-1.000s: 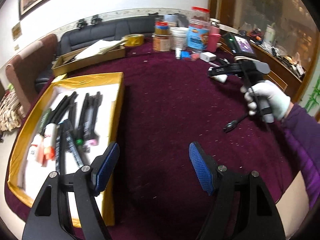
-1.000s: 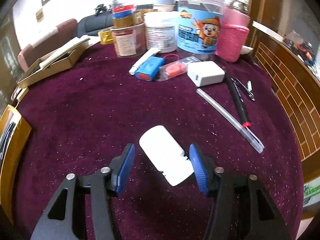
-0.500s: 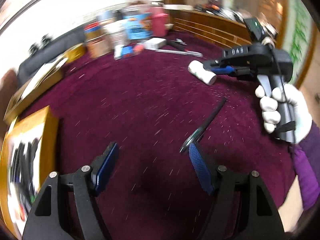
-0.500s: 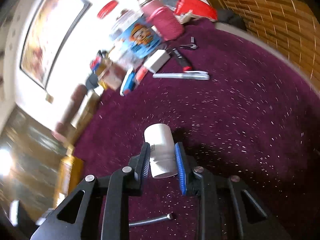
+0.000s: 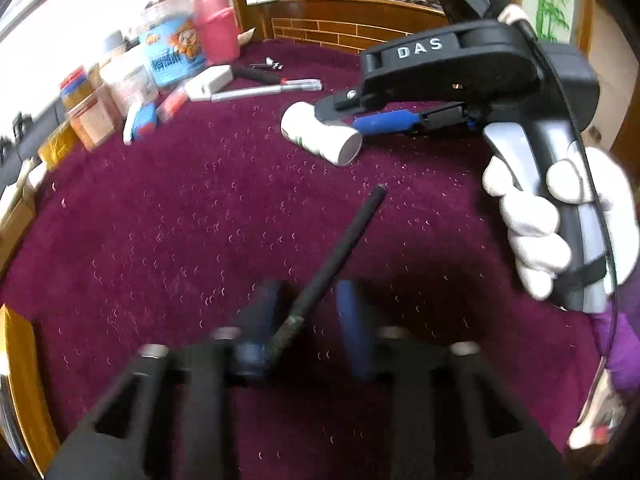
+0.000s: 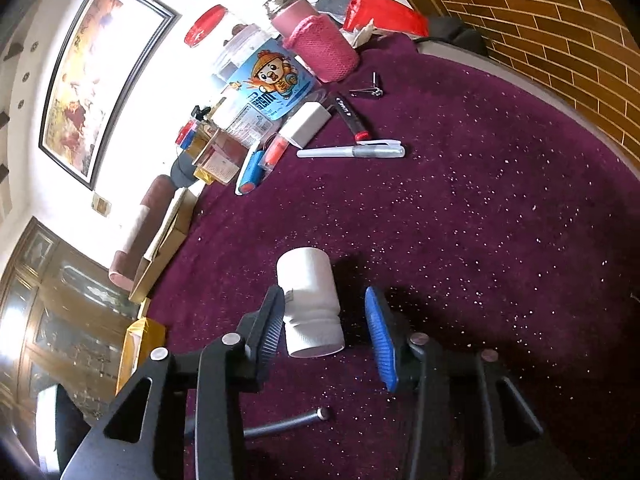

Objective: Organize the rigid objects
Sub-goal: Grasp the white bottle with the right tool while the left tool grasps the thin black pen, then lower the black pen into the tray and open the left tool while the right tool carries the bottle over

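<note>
2 grippers are working over the maroon cloth (image 5: 168, 216) covering the table. The left gripper (image 5: 308, 312) is sitting low, its blurred blue pads (image 5: 352, 320) standing partway apart on either side of a thin black rod (image 5: 340, 248); the rod is running from between them out across the cloth, but with the blur I cannot tell whether the pads are pressing it or just flanking it. In the right wrist view the rod's round end (image 6: 322, 414) is lying just below the right gripper's frame.

The right gripper (image 6: 326, 328), held by a white-gloved hand (image 5: 560, 216), is standing released: its left pad is touching or nearly touching the side of a white bottle (image 6: 312, 308), while the right pad is showing a clear gap from it. The bottle (image 5: 320, 136) is lying on its side on the cloth, between the fingers, its flat end facing the camera.

Farther back, a silver pen (image 6: 352, 151), a black marker with a red band (image 6: 352, 116), a nail clipper (image 6: 368, 90) and a white box (image 6: 306, 124) are lying close together, in front of a cartoon-labelled jar (image 6: 264, 88) and a pink knit-sleeved bottle (image 6: 316, 44). A yellow tray edge (image 5: 24, 380) is showing at the far left of the left wrist view.
</note>
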